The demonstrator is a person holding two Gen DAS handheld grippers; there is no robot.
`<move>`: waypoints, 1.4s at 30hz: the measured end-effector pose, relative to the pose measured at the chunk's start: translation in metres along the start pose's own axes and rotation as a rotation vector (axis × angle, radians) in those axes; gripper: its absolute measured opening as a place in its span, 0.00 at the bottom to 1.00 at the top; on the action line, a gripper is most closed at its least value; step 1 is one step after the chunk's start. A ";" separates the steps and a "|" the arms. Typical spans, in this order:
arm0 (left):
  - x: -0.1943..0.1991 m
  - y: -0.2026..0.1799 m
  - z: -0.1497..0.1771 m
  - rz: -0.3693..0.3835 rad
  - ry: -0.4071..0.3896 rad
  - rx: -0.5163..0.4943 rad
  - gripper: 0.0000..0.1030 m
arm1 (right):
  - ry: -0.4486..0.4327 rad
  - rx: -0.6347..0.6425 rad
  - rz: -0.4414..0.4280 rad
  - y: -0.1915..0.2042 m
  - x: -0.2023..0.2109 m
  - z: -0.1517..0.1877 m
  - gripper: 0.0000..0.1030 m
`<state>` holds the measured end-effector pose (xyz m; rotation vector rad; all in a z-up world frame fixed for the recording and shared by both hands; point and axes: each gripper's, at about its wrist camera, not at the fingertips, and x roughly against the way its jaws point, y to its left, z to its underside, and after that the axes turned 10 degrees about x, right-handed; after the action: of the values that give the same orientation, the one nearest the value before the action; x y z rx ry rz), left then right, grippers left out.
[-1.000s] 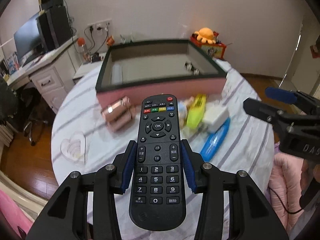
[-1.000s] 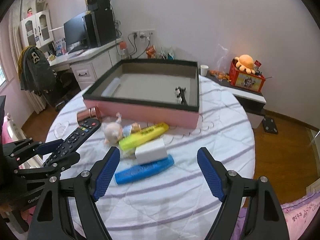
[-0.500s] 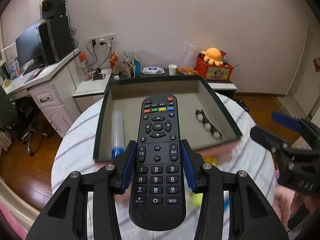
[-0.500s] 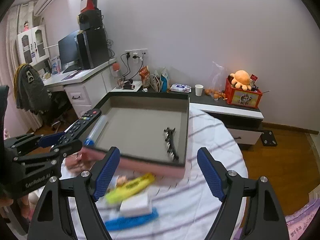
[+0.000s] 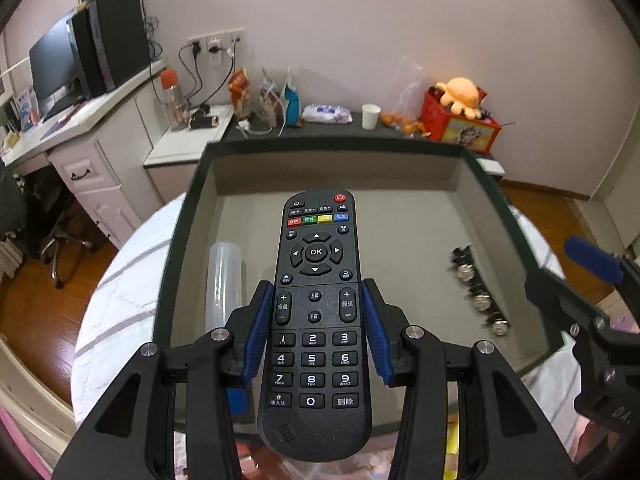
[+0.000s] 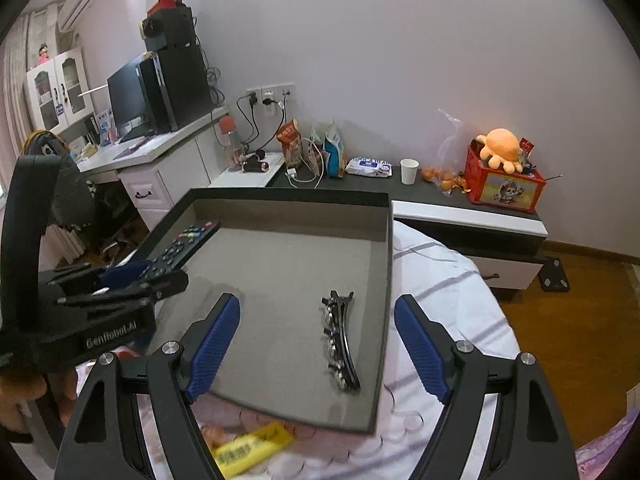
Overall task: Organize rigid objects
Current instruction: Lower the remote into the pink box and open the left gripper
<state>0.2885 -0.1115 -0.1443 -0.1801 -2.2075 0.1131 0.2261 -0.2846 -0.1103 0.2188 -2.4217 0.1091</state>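
Left gripper (image 5: 316, 336) clamps the remote control (image 5: 316, 304) across its width, long axis running forward along the fingers. The remote hangs over the tray (image 5: 400, 148), between the clear tube (image 5: 223, 280) and the hair clip (image 5: 478, 292) (contact with the floor not determinable). Right gripper (image 6: 318, 344) is spread wide and carries nothing, off to the right over the same tray; release falls to the left.

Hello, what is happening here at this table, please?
A person with two handheld grippers is tidying small things into a box on the table. The left gripper holds a remote control over the box. Inside already lie a hair clip and a clear tube. The right gripper is open and empty. A yellow item is on the table outside the box.
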 end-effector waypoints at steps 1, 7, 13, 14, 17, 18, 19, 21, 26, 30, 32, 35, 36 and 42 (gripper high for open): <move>-0.006 0.000 0.002 -0.004 0.010 0.001 0.43 | 0.007 0.000 0.000 0.000 -0.006 -0.001 0.79; -0.026 0.000 0.005 -0.025 0.043 0.010 0.42 | 0.050 0.005 -0.019 0.001 -0.031 0.002 0.79; -0.031 0.003 0.010 -0.041 0.061 0.018 0.38 | 0.072 0.011 -0.032 0.003 -0.038 0.005 0.79; -0.031 0.004 0.011 -0.040 0.062 0.019 0.39 | 0.076 0.012 -0.033 0.003 -0.038 0.005 0.79; -0.029 0.008 0.014 -0.045 0.061 0.027 0.41 | 0.080 0.016 -0.037 0.005 -0.040 0.003 0.79; -0.028 0.010 0.014 -0.049 0.060 0.031 0.41 | 0.080 0.017 -0.038 0.005 -0.040 0.004 0.79; -0.027 0.010 0.014 -0.053 0.061 0.033 0.44 | 0.081 0.017 -0.038 0.006 -0.039 0.004 0.79; -0.023 0.011 0.014 -0.042 0.054 0.044 0.53 | 0.081 0.019 -0.040 0.007 -0.038 0.005 0.79; 0.006 0.012 0.014 -0.009 -0.001 0.050 0.74 | 0.068 0.018 -0.031 0.008 -0.026 0.005 0.79; 0.038 0.020 0.019 -0.010 -0.055 0.055 0.83 | 0.048 0.006 -0.035 0.008 -0.008 0.007 0.79; 0.056 0.026 0.024 -0.024 -0.087 0.057 0.84 | 0.038 0.007 -0.030 0.009 0.002 0.007 0.79; 0.082 0.033 0.034 -0.056 -0.128 0.056 0.87 | 0.018 0.010 -0.021 0.014 0.021 0.010 0.79; 0.089 0.036 0.038 -0.063 -0.137 0.055 0.91 | 0.016 0.012 -0.020 0.015 0.024 0.011 0.79; 0.126 0.038 0.064 -0.108 -0.174 0.039 0.94 | -0.010 0.021 -0.011 0.030 0.058 0.022 0.79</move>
<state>0.1663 -0.0532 -0.0887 -0.0304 -2.3816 0.1155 0.1637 -0.2657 -0.0895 0.2423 -2.4296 0.1294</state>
